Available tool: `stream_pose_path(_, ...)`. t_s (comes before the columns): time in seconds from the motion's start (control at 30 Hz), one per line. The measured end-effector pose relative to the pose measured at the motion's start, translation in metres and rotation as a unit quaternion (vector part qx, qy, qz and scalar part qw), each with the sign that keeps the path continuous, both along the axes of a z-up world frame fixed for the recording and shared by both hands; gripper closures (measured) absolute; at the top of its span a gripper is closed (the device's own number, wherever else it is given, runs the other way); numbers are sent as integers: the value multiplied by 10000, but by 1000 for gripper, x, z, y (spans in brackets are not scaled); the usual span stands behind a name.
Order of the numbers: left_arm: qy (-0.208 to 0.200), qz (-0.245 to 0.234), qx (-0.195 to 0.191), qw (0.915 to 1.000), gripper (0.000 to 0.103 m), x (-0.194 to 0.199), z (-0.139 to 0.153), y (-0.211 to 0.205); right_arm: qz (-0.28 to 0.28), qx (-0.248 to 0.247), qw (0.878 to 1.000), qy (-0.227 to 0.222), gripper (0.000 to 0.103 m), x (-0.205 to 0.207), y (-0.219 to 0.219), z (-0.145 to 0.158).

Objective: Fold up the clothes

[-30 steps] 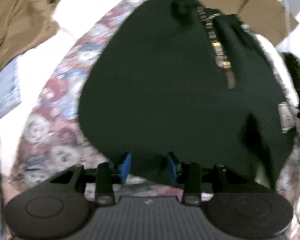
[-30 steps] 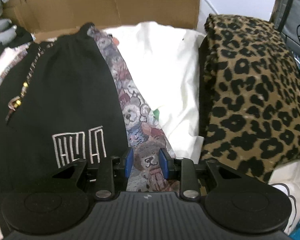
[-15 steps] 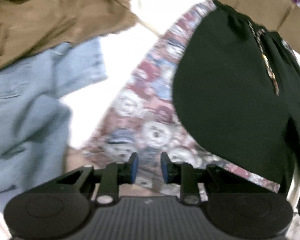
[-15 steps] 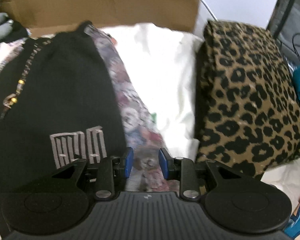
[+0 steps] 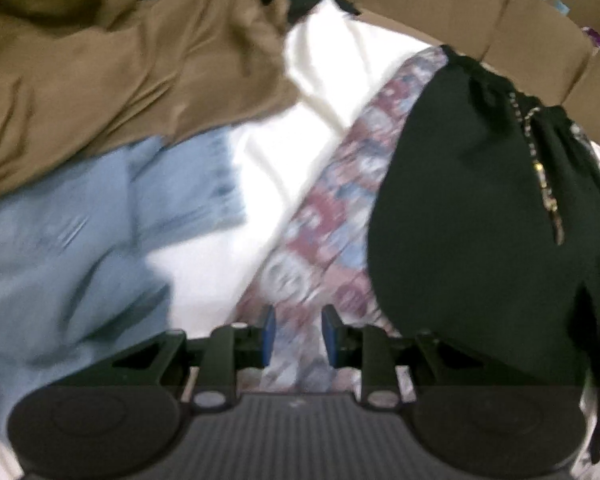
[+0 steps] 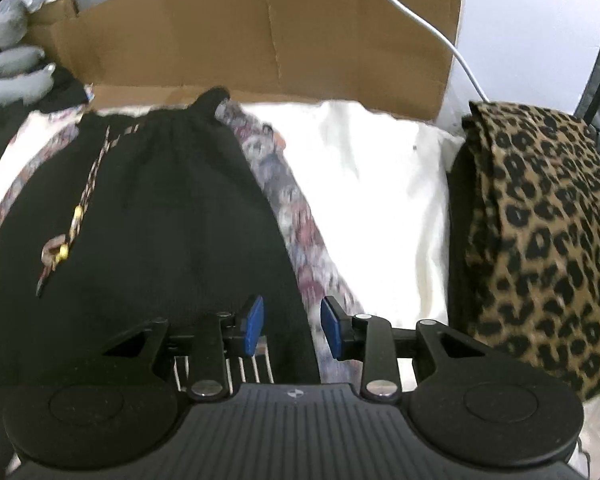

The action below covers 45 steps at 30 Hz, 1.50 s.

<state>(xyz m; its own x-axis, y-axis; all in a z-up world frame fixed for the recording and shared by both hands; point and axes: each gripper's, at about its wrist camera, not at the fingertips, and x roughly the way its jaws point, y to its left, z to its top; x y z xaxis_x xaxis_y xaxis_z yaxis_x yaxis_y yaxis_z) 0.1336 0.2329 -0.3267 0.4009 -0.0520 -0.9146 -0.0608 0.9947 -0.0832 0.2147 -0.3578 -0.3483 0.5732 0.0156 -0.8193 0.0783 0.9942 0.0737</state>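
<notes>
Each black hand-held gripper (image 6: pixel 292 326) has blue pads (image 6: pixel 254 324), silver screws and a ribbed housing.

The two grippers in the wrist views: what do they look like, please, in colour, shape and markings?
Both look alike. The left gripper and the right gripper each have a black ribbed body with a small mark at its top centre, a round black disc at either side, black linkage arms with silver screws, and two jaws with blue pads. No hands, sleeves or gripper cables show.
</notes>
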Motion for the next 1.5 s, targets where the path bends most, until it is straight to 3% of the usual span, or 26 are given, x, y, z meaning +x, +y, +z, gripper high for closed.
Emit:
stream_pose_path(0.27, -352, -529, -151, 9979, 77, 63, 2, -36, 136, -140, 9995, -240, 64, 54, 17, -2)
stream_pose_path(0.77, -716, -1206, -142, 9900, 77, 180, -8, -103, 353, -399, 9984, -189, 65, 141, 50, -26)
stream_pose_path(0.93, -938, -1248, -134, 9876, 47, 216, -10, -121, 385, -505, 9980, -60, 65, 167, 63, -41)
stream_pose_path(1.0, -1007, -1303, -98, 9863, 43, 231, -11, -128, 344, -541, 9979, -21, 65, 174, 63, -45)
stream_pose_path(1.13, -1117, -1605, 28, 9807, 43, 252, -14, -144, 187, -672, 9976, 46, 68, 186, 56, -50)
stream_pose_path(1.3, -1064, -1653, -13, 9805, 46, 271, -24, -150, -116, -770, 9969, 111, 66, 200, 46, -54)
stream_pose_path(1.4, -1057, -1673, -38, 9802, 54, 279, -27, -155, -201, -877, 9958, 185, 67, 208, 46, -49)
stream_pose_path(1.43, -1046, -1685, -45, 9801, 58, 281, -27, -157, -317, -797, 9962, 137, 77, 208, 47, -42)
stream_pose_path(1.5, -1043, -1742, -116, 9791, 64, 283, -25, -161, -454, -464, 9979, -85, 79, 206, 50, -23)
